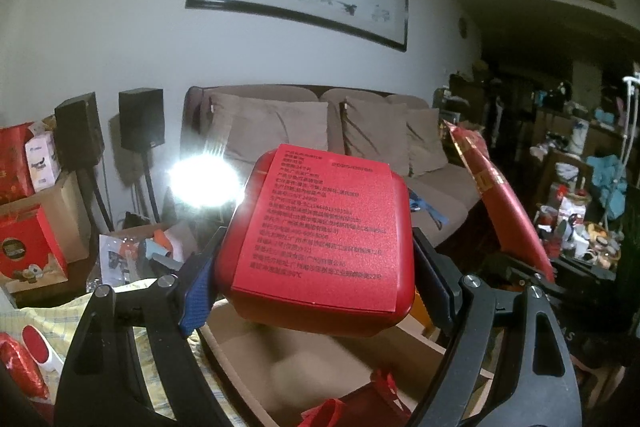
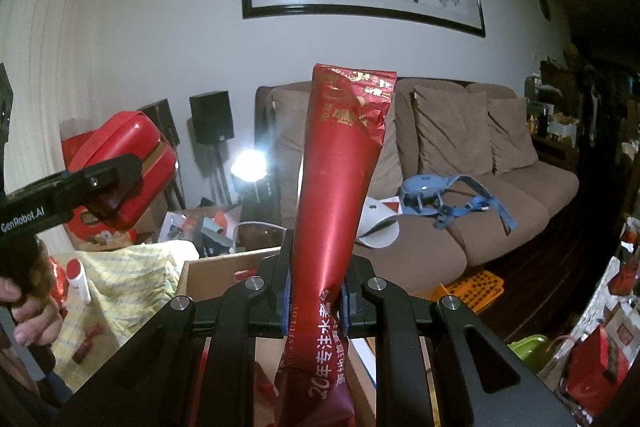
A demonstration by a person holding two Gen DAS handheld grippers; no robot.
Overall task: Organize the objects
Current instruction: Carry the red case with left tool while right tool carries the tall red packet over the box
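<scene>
My left gripper (image 1: 316, 267) is shut on a red rounded box (image 1: 320, 231) with a printed red label facing the camera, held in the air above an open cardboard box (image 1: 280, 355). In the right wrist view the same red box (image 2: 128, 163) hangs at the left, clamped in the left gripper (image 2: 120, 183), which a hand (image 2: 28, 311) carries. My right gripper (image 2: 314, 299) is shut on a long red foil packet (image 2: 340, 187) with gold and white print, standing upright above the cardboard box (image 2: 208, 267). That red packet (image 1: 504, 195) shows at the right of the left wrist view.
A brown sofa (image 2: 500, 195) with cushions runs along the wall, with a blue strap harness (image 2: 448, 199) and a white item on its seat. Yellow checked cloth (image 2: 132, 275) covers a surface at left. Black speakers (image 1: 142, 119), red gift boxes (image 1: 28, 251) and clutter stand around.
</scene>
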